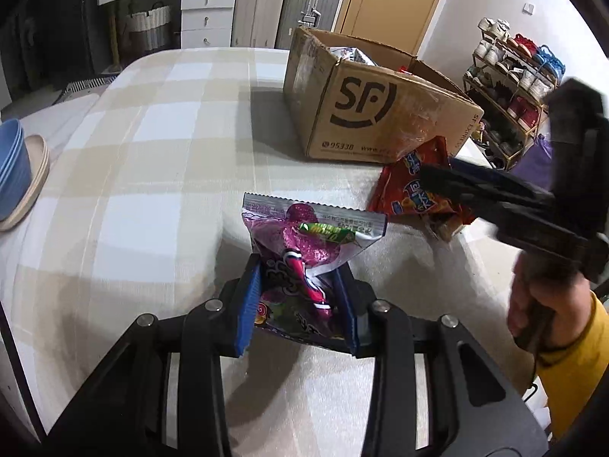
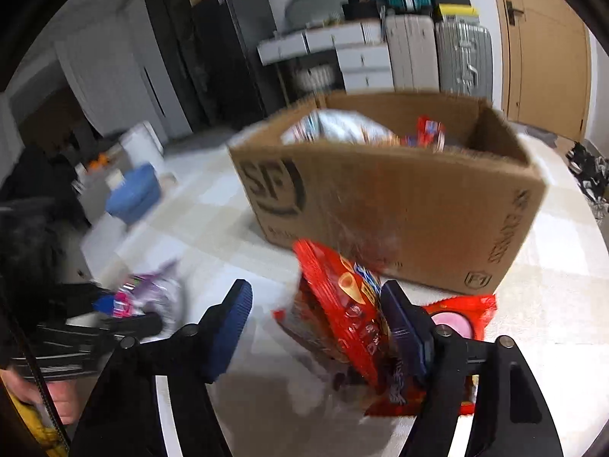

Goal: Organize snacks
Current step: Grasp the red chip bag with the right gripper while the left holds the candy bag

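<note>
A purple snack bag [image 1: 304, 236] stands upright between the blue pads of my left gripper [image 1: 297, 278], which is shut on its lower half just above the checked tablecloth [image 1: 152, 152]. In the right wrist view, my right gripper [image 2: 316, 304] is open around a red snack bag [image 2: 342, 304]. That bag leans on the right finger [image 2: 399, 327], with a gap to the left one. Another red packet [image 2: 468, 312] lies flat behind it. An open cardboard box [image 2: 399, 198] marked SF holds several snacks; it stands just beyond both bags [image 1: 380, 114].
Stacked blue bowls on beige plates [image 1: 15, 167] sit at the table's left edge. A shoe rack [image 1: 510, 76] stands past the right edge. Drawers and suitcases [image 1: 289, 3] line the far wall. A hand in a yellow sleeve [image 1: 552, 312] holds the right gripper.
</note>
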A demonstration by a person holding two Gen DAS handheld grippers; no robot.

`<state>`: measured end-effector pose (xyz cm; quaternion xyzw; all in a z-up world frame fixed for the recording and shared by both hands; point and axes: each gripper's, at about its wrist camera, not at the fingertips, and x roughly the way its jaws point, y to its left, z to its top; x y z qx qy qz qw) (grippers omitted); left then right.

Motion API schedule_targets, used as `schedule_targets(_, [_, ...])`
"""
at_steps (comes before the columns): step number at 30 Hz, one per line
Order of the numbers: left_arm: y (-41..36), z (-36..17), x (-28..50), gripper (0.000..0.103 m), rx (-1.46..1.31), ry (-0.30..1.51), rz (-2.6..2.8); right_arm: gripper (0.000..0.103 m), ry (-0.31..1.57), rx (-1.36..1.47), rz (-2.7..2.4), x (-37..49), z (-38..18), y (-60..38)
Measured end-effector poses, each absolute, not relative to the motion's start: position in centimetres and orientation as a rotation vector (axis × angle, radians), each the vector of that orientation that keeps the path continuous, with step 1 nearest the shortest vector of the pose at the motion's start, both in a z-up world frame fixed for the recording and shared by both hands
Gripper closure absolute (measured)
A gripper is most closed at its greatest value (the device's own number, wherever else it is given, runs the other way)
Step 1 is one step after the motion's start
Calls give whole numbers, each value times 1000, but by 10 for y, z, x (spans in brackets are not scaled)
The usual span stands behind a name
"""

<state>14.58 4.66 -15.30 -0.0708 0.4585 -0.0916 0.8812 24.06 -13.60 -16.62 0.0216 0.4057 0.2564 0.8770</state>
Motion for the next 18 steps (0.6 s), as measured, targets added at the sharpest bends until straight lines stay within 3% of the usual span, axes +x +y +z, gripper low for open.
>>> schedule_targets(4, [55,-159,143,70,-175,954,-180,54,853,-12,529,242,-173,-127])
schedule_targets(8, [59,-160,142,70,-187,955,-175,63,852,-36,552,240,-175,-122])
schedule_targets(18, [60,-150,131,70,-184,937,-168,66,800,66,605,218,-157,-128])
